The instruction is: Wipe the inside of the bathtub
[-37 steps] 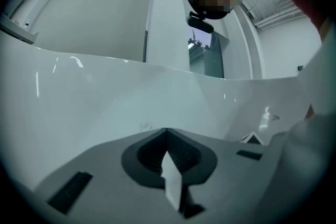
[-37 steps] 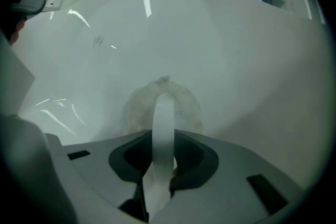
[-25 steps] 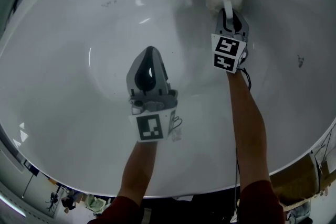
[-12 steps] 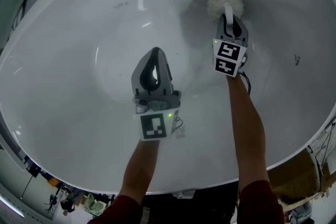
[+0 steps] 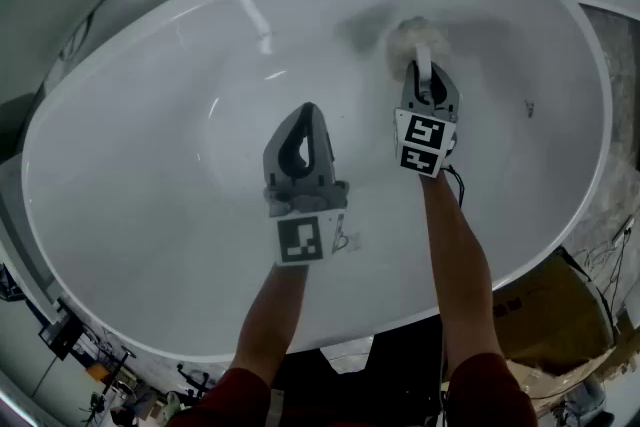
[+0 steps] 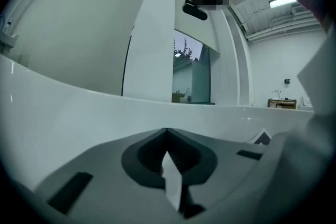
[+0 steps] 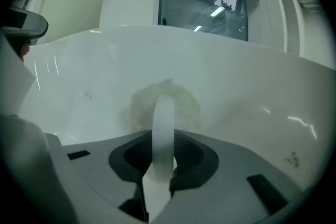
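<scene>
The white bathtub (image 5: 150, 165) fills the head view. My right gripper (image 5: 424, 80) reaches toward the far wall and is shut on the white handle (image 7: 163, 134) of a fluffy off-white scrubber. The scrubber's head (image 5: 412, 37) presses against the tub's inner wall, and it shows as a round fuzzy pad (image 7: 178, 99) beyond the jaws in the right gripper view. My left gripper (image 5: 303, 120) hovers over the middle of the tub with its jaws shut and nothing held. In the left gripper view, the left gripper (image 6: 167, 136) points at the tub's rim (image 6: 79, 97).
A small dark mark (image 5: 530, 108) sits on the tub wall right of the scrubber. A cardboard box (image 5: 560, 315) stands outside the rim at lower right. Floor clutter (image 5: 90, 355) lies outside at lower left. Beyond the rim is a window (image 7: 205, 5).
The head view has drawn back, so the whole tub rim now shows. The scrubber stays pressed on the far wall and has shifted slightly left. The left gripper stays shut over the middle.
</scene>
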